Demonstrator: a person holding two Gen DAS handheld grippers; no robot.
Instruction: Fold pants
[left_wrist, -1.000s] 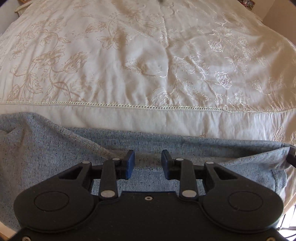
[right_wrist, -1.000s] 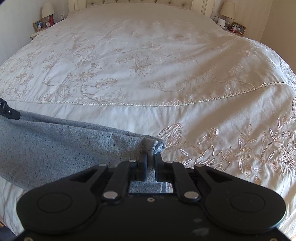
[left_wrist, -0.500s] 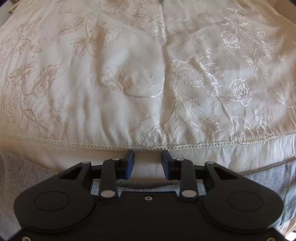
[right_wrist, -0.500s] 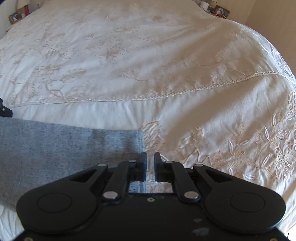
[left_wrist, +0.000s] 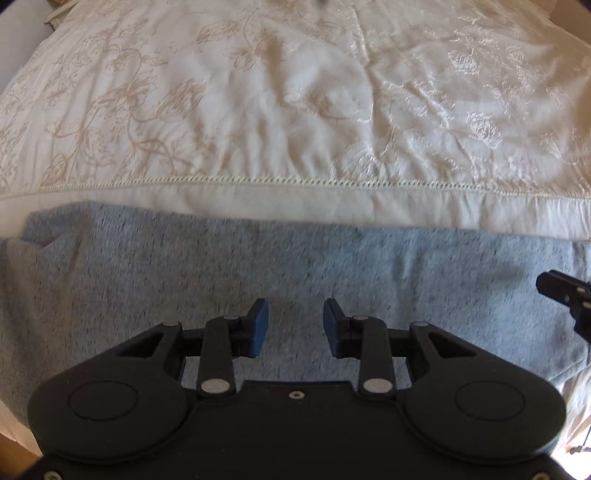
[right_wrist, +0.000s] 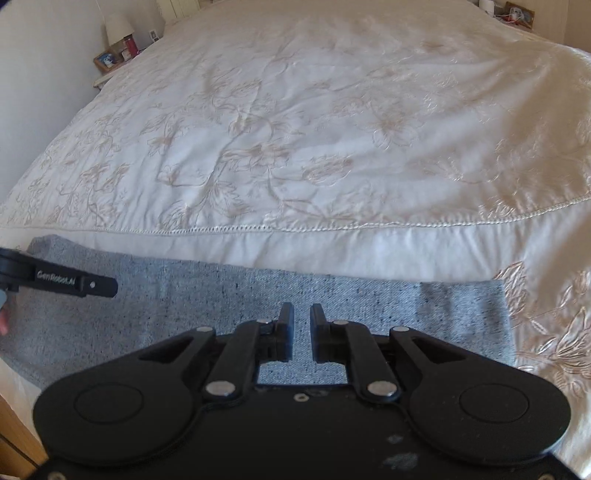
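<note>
Both grippers have let go and drawn back since the earlier frames: a second ago the right one was pinched on a raised edge of the cloth, and now the cloth lies flat beneath both.

Nearest in the left wrist view, the left gripper (left_wrist: 295, 325) hangs over the grey pants (left_wrist: 258, 266) with its blue-padded fingers (left_wrist: 258, 325) well apart and nothing between them. At 3 o'clock in that view the tip of the other tool pokes in above the fabric. In the right wrist view, the right gripper (right_wrist: 301, 326) shows a narrow gap between its black fingers, holding nothing, with denim-like weave visible through the gap and below the linkage. At 9 o'clock there, the left gripper's finger reaches in over the cloth.

Pants spread as a flat, wide band along the near edge of the bed, its far edge straight and its right end squared off at about 3 o'clock in the right wrist view.

Beyond, from 10 to 2 o'clock, lies the cream bedspread (right_wrist: 332, 129), embroidered with flowers, a stitched hem line (right_wrist: 258, 229) crossing just past the pants. Farthest, at 11 o'clock, a nightstand (right_wrist: 110, 62) holds a lamp and small items.
</note>
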